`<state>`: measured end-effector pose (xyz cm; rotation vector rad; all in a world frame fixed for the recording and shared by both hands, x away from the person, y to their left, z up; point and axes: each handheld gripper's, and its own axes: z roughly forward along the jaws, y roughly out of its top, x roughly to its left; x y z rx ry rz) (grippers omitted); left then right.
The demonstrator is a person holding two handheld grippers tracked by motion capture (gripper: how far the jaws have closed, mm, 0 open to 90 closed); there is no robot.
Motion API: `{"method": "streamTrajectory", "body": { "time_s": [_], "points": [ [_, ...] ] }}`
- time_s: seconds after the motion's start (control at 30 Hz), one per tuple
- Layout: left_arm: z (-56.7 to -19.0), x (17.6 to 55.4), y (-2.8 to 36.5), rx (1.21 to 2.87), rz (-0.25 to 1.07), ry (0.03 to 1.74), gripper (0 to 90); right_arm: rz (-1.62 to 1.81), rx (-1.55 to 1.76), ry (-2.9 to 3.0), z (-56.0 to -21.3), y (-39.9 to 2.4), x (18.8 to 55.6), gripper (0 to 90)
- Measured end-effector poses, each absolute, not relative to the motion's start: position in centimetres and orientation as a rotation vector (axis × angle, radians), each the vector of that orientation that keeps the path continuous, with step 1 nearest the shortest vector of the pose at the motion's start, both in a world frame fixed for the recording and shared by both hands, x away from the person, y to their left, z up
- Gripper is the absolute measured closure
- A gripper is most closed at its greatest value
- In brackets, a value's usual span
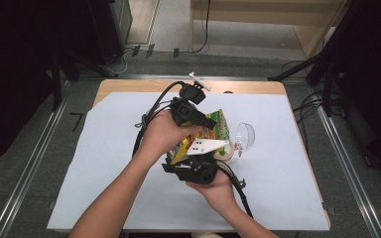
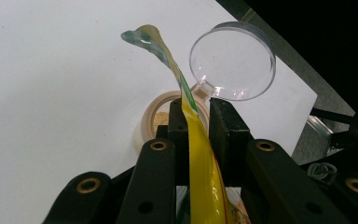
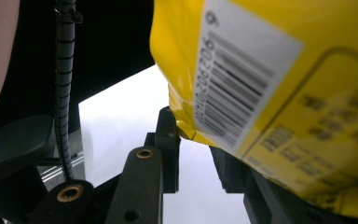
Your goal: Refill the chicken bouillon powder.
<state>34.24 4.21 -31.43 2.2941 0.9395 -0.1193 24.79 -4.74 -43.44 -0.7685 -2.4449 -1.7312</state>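
My left gripper [image 2: 196, 123] has its two black jaws nearly together, pinching the flattened top edge of a yellow snack bag [image 2: 200, 168] low in the centre of the left gripper view; the bag's torn green tip curls toward the upper middle. My right gripper [image 3: 198, 140] has its jaws a little apart, with a lower corner of the bag [image 3: 279, 93] pushed between them. The left jaw touches the foil, but the bag hides the right pad, so I cannot tell whether that grip is firm.

In the high view the bag [image 1: 213, 130] hangs above the centre of the white sheet [image 1: 104, 163], between my left gripper [image 1: 206, 121] above and my right gripper [image 1: 198, 166] below.

Just past the bag, right of centre, a tan bowl [image 1: 226, 151] sits on the sheet with a clear plastic lid [image 1: 244, 135] beside it.

I judge the risks to be these: if the two grippers pull apart unevenly, the foil could rip wide and scatter the contents, and a weak hold on the lower corner could let the bag swing and knock the bowl.

The left gripper view looks into the bowl [image 2: 161, 119] and shows crumbs, with the lid [image 2: 233, 60] standing on edge. The right gripper view shows the barcode label [image 3: 242, 79].
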Motion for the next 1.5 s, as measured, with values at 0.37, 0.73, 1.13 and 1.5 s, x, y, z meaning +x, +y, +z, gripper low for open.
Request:
{"method": "streamTrajectory", "body": {
  "time_s": [0.37,0.73,1.13,1.5],
  "points": [
    [-31.49,34.37,4.21,2.299,-0.121,0.939,79.0,-1.731,-0.769,-2.438,-43.39,-4.75,24.80,74.6],
    [-31.49,34.47,4.14,2.299,-0.127,0.941,78.9,-1.740,-0.772,-2.433,-43.33,-4.81,24.76,74.6],
    [-31.54,34.62,4.09,2.294,-0.130,0.943,78.8,-1.719,-0.760,-2.453,-43.26,-4.87,24.97,74.5],
    [-31.63,34.64,4.24,2.285,-0.137,0.949,78.8,-1.710,-0.757,-2.458,-43.24,-4.88,25.01,74.5]
  ]
}}
